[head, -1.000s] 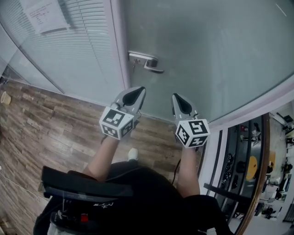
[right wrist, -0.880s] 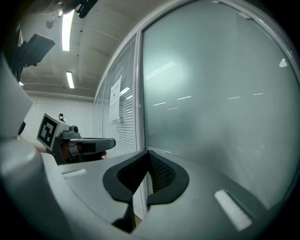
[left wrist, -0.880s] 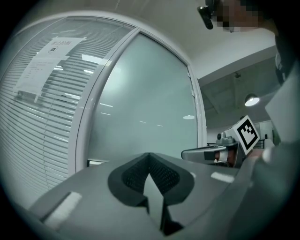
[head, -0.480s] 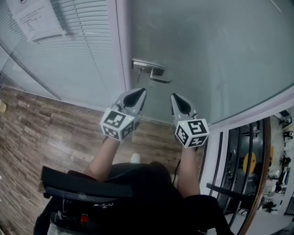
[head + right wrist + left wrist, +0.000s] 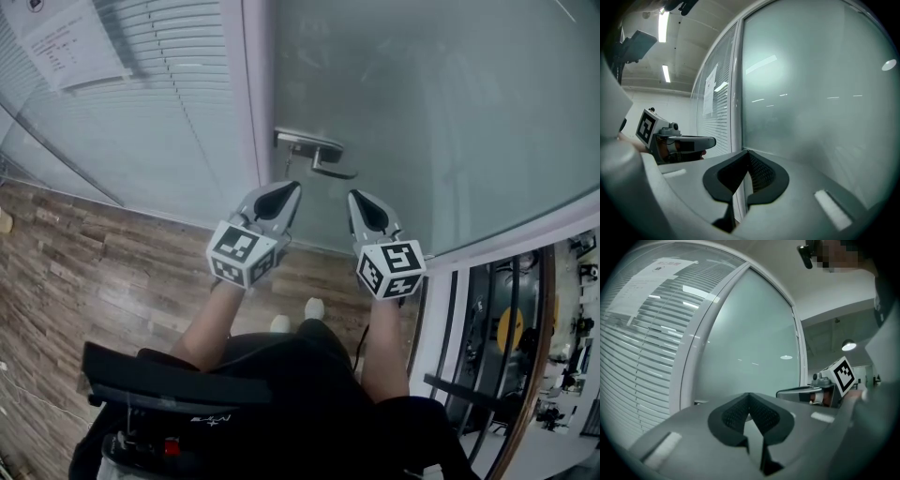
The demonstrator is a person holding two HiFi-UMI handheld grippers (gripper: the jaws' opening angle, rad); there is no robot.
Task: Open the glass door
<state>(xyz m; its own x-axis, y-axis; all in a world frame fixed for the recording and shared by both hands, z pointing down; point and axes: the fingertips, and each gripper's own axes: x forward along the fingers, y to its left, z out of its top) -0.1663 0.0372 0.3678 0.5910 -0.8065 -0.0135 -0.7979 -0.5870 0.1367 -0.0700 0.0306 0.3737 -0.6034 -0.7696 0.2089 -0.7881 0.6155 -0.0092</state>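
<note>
Both grippers raised to the glass door [image 5: 431,103]
The left gripper [image 5: 287,187] and right gripper [image 5: 355,196] sit side by side, each with its jaws pressed together on nothing. They are just below the door's metal lever handle [image 5: 317,154] and not touching it. The handle is by the white frame [image 5: 251,84].

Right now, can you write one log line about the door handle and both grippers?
door handle: untouched | left gripper: jaws shut, empty | right gripper: jaws shut, empty
</note>
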